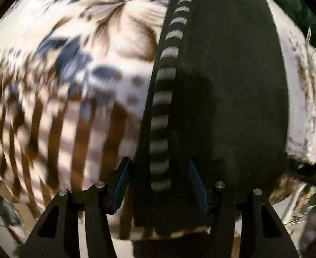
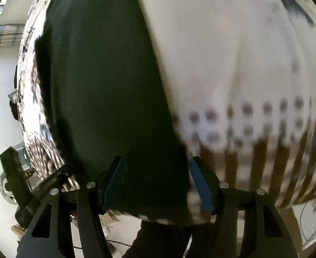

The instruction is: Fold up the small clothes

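A black garment (image 1: 228, 90) with a grey-and-black striped band (image 1: 164, 99) along its left edge lies flat on a patterned tablecloth (image 1: 71, 75). My left gripper (image 1: 158, 185) is open, its blue-padded fingers on either side of the garment's near striped edge. In the right wrist view the same black garment (image 2: 106, 86) stretches away from me over the cloth (image 2: 233, 64). My right gripper (image 2: 156, 182) is open, straddling the garment's near right edge. Both views are motion-blurred.
The cloth has cream, brown and blue-grey leaf and stripe prints. A dark green item (image 1: 295, 4) lies at the far right in the left view. The table edge and floor with a black stand (image 2: 13, 172) show at the right view's left.
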